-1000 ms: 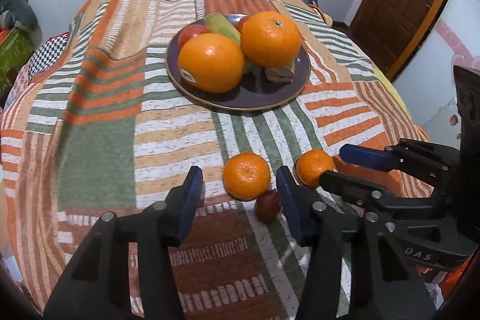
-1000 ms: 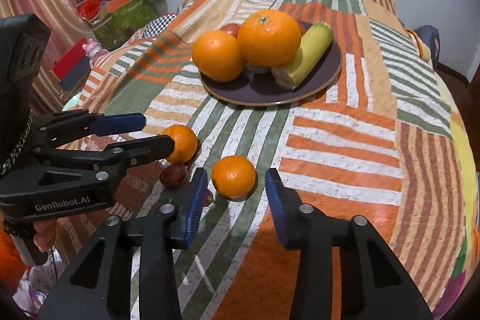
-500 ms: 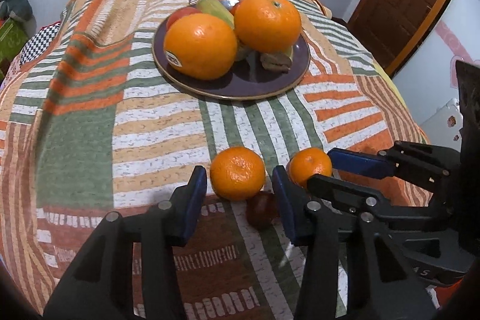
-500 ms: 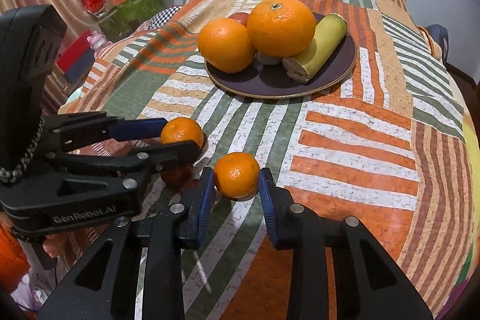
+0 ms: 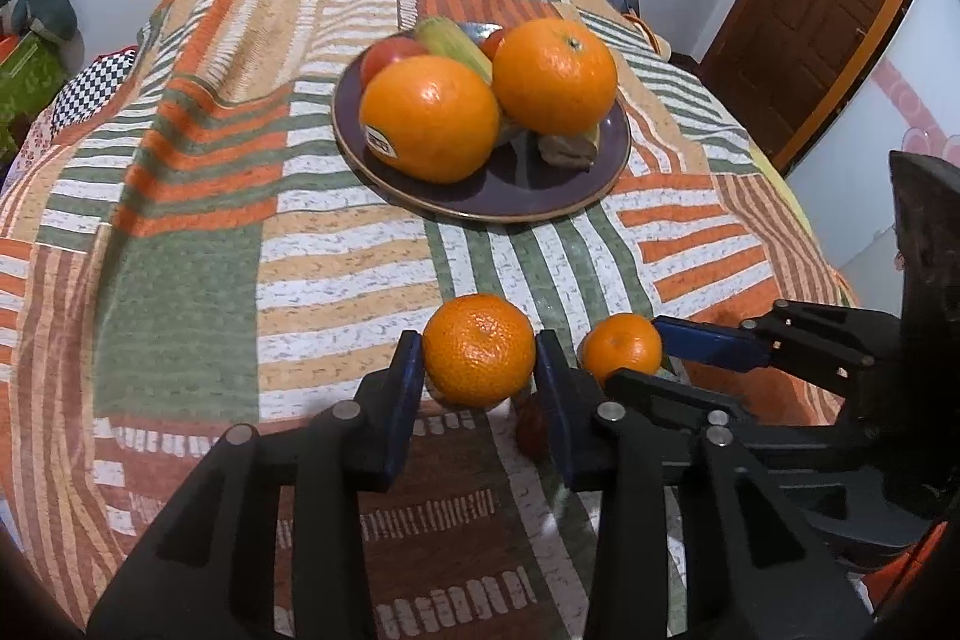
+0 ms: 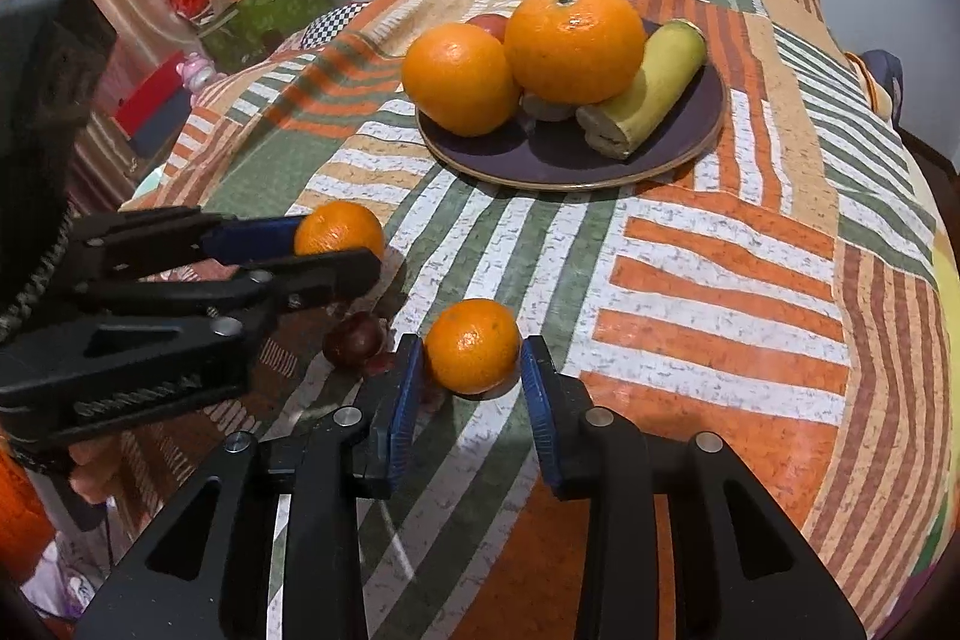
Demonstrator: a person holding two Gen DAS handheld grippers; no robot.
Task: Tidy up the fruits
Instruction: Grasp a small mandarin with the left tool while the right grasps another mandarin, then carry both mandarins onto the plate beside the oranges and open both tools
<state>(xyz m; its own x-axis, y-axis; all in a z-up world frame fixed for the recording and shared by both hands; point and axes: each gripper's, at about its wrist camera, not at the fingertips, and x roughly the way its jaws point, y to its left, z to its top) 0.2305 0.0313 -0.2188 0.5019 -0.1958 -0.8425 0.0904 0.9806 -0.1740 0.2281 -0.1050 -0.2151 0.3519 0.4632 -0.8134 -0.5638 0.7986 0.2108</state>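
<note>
Two grippers now bracket two mandarins on the striped tablecloth [image 5: 198,280], where half a second ago both sat wider and farther back. Beyond them, the purple plate [image 5: 540,196] holds two large oranges [image 5: 432,118], a banana [image 6: 654,100] and something red behind (partly hidden). Nearer, the left gripper [image 5: 477,370] has closed until both blue pads touch its mandarin [image 5: 479,349], so that fruit looks gripped and ready to lift. To its right, the right gripper [image 6: 471,376] touches the other mandarin [image 6: 472,345] with its left pad only; a gap remains at the right pad. Smallest, a dark red fruit [image 6: 355,336] lies between them, untouched.
</note>
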